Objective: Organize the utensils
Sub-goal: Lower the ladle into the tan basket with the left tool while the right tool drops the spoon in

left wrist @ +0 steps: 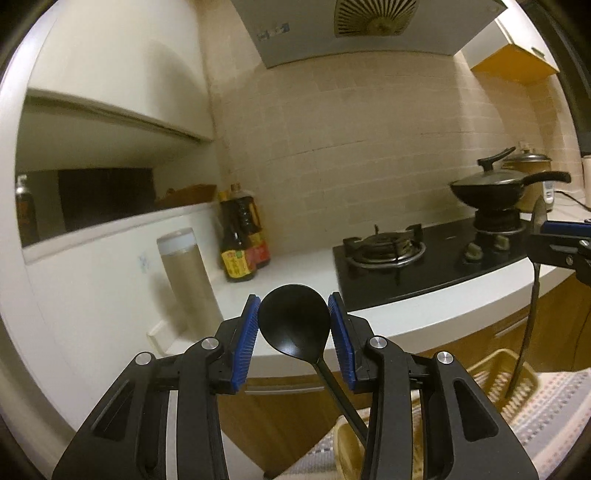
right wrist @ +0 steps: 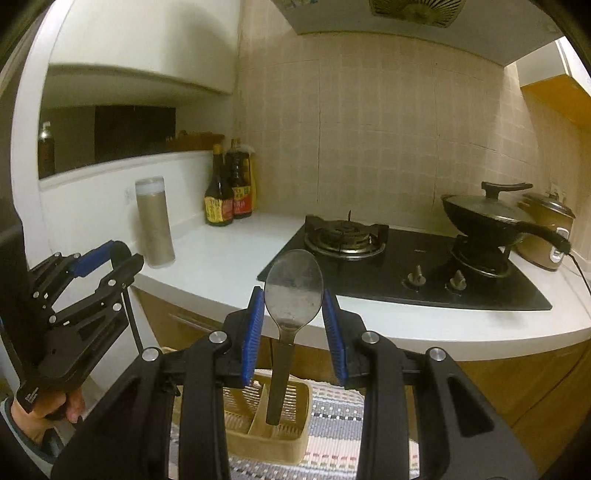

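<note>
While the left gripper (left wrist: 293, 325) clamps a black ladle (left wrist: 293, 321), the right gripper (right wrist: 293, 325) clamps a metal spoon (right wrist: 293, 288)

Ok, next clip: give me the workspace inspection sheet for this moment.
Surface: white counter with black gas hob.
Job's things: black spoon, metal spoon, tan utensil basket below on striped cloth.
Clutter: sauce bottles, tall canister, lidded wok, rice cooker.
Grippers: left tool clamps black spoon; right tool clamps metal spoon.
Cables: cooker cord.
Surroundings: tiled wall, range hood.
</note>
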A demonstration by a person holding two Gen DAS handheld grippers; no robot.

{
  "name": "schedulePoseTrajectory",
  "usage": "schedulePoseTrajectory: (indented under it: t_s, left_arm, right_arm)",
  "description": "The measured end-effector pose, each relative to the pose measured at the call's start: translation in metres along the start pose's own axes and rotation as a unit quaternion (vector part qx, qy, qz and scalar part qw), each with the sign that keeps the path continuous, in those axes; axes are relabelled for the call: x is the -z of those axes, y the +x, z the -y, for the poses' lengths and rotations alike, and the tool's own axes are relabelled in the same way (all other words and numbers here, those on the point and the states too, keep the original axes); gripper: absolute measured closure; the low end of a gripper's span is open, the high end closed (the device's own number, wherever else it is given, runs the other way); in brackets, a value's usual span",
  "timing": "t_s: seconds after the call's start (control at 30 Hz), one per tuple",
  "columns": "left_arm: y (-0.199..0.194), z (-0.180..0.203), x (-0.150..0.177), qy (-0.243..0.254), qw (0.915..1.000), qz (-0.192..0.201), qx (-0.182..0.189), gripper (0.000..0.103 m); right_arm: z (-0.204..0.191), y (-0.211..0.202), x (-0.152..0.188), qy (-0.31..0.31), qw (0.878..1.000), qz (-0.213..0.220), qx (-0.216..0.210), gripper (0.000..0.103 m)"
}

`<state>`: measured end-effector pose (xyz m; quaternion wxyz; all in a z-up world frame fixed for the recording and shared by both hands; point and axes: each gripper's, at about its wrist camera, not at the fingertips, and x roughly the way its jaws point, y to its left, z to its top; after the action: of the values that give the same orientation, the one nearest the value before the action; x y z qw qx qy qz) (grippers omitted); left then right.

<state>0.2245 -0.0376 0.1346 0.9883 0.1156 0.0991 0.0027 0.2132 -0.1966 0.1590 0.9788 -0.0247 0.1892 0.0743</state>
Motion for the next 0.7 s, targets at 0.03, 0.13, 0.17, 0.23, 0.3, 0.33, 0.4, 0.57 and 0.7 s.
schedulePoseTrajectory:
  t_s: [0.03, 0.13, 0.17, 0.23, 0.3, 0.33, 0.4, 0.57, 0.7]
  left_arm:
    - [0.003, 0.000, 0.004, -0.001, 1.0000, 0.000, -0.002, 0.067]
    - [0.016, 0.004, 0.020, -0.005, 0.9999, -0.010, 0.008, 0.067]
    - [0.019, 0.004, 0.024, -0.005, 0.9999, -0.013, 0.009, 0.067]
    - [0.025, 0.006, 0.030, -0.004, 0.9997, -0.018, 0.012, 0.067]
    - [0.027, 0.007, 0.036, -0.003, 0.9996, -0.022, 0.015, 0.067]
    - [0.027, 0.007, 0.038, -0.003, 0.9996, -0.024, 0.017, 0.066]
    - [0.026, 0.007, 0.041, -0.004, 0.9991, -0.030, 0.028, 0.065]
    - [0.012, -0.002, 0.039, -0.028, 0.9969, -0.043, 0.061, 0.053]
    - [-0.008, -0.016, 0.032, -0.058, 0.9928, -0.051, 0.092, 0.051]
  right_arm:
    - [-0.002, 0.006, 0.004, -0.003, 1.000, -0.003, 0.002, 0.074]
    - [-0.004, 0.025, 0.017, -0.009, 1.000, -0.019, 0.001, 0.074]
    - [-0.004, 0.030, 0.021, -0.010, 1.000, -0.024, 0.003, 0.074]
    - [-0.005, 0.037, 0.027, -0.012, 0.999, -0.031, 0.005, 0.074]
    - [-0.004, 0.043, 0.033, -0.012, 0.999, -0.039, 0.003, 0.074]
    - [-0.004, 0.044, 0.035, -0.011, 0.999, -0.042, 0.002, 0.074]
    - [-0.003, 0.046, 0.039, -0.008, 0.999, -0.051, -0.008, 0.073]
    - [-0.003, 0.036, 0.043, -0.002, 0.997, -0.066, -0.028, 0.070]
    - [-0.003, 0.016, 0.043, 0.012, 0.996, -0.072, -0.047, 0.056]
